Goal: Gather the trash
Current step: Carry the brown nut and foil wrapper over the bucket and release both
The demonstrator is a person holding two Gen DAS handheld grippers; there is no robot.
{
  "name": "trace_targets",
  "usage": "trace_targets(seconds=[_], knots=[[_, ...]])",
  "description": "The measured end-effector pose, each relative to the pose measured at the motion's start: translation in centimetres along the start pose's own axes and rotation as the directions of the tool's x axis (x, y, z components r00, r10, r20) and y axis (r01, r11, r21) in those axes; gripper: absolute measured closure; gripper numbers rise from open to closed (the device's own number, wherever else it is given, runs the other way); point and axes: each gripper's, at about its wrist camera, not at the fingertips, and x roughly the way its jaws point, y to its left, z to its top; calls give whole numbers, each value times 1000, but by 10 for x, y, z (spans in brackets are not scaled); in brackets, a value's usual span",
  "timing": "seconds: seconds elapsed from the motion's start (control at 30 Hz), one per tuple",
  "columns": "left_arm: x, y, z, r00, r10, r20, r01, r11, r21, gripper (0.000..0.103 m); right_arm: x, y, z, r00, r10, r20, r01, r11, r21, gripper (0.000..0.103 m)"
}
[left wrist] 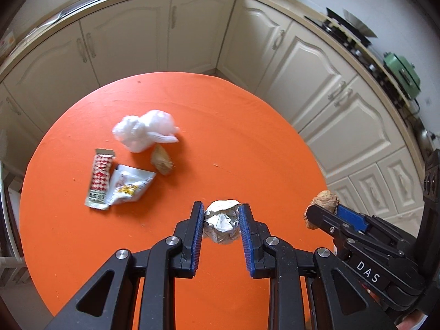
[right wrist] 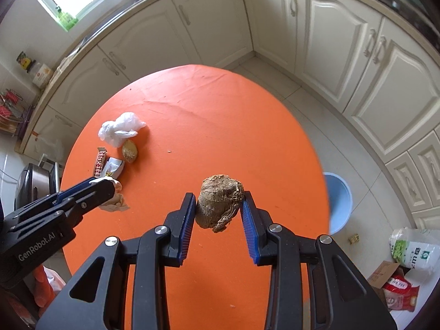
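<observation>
Two pieces of trash are in the air at once. The crumpled foil ball (left wrist: 222,225) sits pinched between the jaws of the left gripper (left wrist: 221,221), above the near part of the orange table (left wrist: 247,137); the brown paper wad (right wrist: 220,202) is clamped the same way in the right gripper (right wrist: 220,209), near the table's right edge. Both grips look light — pads pressing the sides only, no wrap.

Judgement: step in hand is carrying both to the blue bin (right wrist: 338,203), on the floor just past the table's right edge. To do it well, keep both jaws clenched until each piece is directly over the bin mouth, then release one at a time. The right gripper is nearer, so it should drop first and clear the way. Keep the grippers apart so they do not knock.

Still on the table, far left cluster: white plastic bag (left wrist: 145,132), red snack wrapper (left wrist: 100,183), white packet (left wrist: 130,188), second brown wad (left wrist: 162,161) — these are left to collect.
</observation>
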Motion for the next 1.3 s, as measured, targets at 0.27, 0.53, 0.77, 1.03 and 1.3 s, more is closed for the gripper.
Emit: trace_targets(seconds=[0.27,0.53,0.77,1.03,1.3], knots=[[4,-72,-17,999,0,-33,3,995,103,81,-36,-67,-35,998,-19,57,14,995,97,70],[28,-164,-26,999,27,-42,-15,967,255,81,-59,-154,-62,993,-66,93,40,966,254,70],[58,-244,-35,997,33,-65,-3,915,403,81,-73,-221,-81,986,-136,100,92,928,361,70],[112,-306,-27,992,54,-114,8,875,485,81,-72,-282,-94,976,-208,71,157,886,436,70],[172,-356,-14,985,87,-150,7,843,537,79,-56,-330,-104,977,-212,23,173,849,499,70]])
